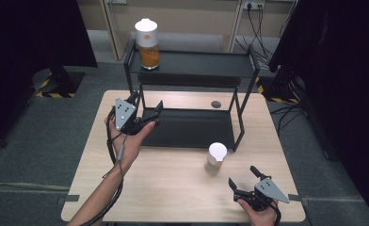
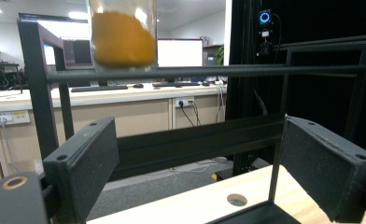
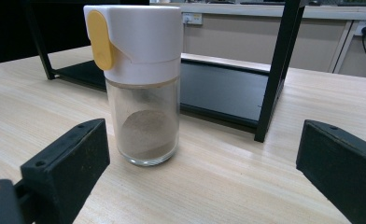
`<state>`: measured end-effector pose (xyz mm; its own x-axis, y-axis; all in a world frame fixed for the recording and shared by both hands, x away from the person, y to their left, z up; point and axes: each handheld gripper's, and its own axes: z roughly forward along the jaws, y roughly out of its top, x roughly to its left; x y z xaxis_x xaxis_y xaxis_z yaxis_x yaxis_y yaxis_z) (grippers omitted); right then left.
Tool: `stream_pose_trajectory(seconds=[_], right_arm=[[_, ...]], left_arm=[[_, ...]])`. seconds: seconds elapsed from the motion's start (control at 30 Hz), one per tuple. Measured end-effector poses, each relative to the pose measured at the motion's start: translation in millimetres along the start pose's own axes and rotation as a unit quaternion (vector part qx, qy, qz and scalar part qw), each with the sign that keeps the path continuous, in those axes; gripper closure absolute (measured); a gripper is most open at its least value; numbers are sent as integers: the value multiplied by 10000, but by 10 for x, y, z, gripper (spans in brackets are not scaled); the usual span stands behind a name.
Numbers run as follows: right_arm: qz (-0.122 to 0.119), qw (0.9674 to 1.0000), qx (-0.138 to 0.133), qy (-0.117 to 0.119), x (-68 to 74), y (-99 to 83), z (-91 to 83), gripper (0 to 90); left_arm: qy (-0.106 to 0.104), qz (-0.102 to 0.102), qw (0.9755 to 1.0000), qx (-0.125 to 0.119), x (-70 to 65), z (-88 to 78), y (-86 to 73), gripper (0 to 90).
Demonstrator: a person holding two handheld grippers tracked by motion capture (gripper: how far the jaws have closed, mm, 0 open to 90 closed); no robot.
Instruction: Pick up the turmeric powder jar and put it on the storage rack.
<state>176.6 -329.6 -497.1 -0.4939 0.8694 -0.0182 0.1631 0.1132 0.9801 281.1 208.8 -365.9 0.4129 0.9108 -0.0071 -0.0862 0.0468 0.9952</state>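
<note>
Now | my left gripper [image 1: 147, 104] wide, empty, at rack [image 1: 192, 66] left end | my right gripper [image 1: 243, 176] wide, empty, near right | grey-powder shaker [image 1: 215, 158] upright just beyond it | orange jar [image 1: 148, 38] far left, top shelf.

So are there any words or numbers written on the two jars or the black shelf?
None that can be read. The jar with orange powder, the jar with grey powder and the black shelf bear no writing or label. The yellow flap on the grey jar's white lid is plain.
</note>
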Motion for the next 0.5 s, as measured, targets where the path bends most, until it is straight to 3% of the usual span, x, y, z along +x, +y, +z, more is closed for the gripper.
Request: stream_pose_trajectory(seconds=[0.5], right_arm=[[-6, 10000, -7, -3, 1, -2, -1, 29]], left_arm=[[-35, 3, 9999, 145, 4, -163, -265, 113]])
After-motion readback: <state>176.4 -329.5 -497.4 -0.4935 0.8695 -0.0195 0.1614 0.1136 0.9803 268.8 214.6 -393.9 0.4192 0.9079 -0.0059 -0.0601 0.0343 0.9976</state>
